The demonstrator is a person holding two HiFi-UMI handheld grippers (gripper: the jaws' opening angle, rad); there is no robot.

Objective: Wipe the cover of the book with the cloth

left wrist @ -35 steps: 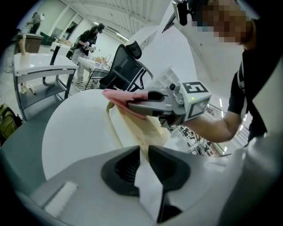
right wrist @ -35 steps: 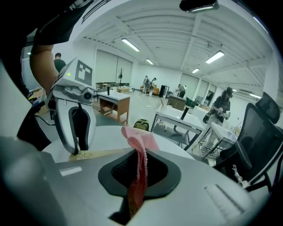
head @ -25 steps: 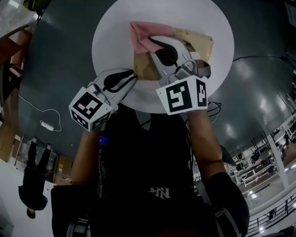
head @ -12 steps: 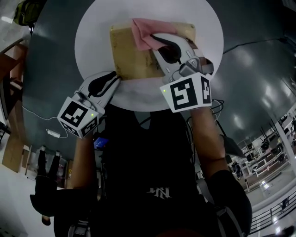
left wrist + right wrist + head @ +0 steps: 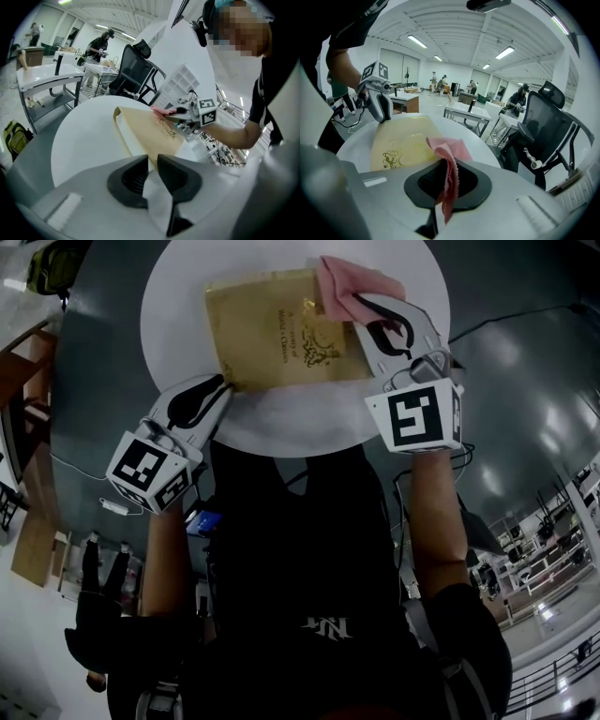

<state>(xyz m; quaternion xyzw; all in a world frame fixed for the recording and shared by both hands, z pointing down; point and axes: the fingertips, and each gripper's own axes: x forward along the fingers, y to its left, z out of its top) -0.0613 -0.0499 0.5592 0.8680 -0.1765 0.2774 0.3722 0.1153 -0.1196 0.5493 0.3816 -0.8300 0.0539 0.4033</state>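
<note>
Round white table (image 5: 281,427), bearing a flat tan book (image 5: 272,329) with gold ornament on the cover. At left, left gripper (image 5: 221,382) clamped onto its near corner; at right, right gripper (image 5: 364,306) pinching a pink cloth (image 5: 339,279) draped over its right edge.

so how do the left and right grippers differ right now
The left gripper is shut on a corner of the book; the right gripper is shut on the pink cloth. The left gripper steadies the near corner; the right gripper sits at the opposite corner. Both are over the white table.
</note>
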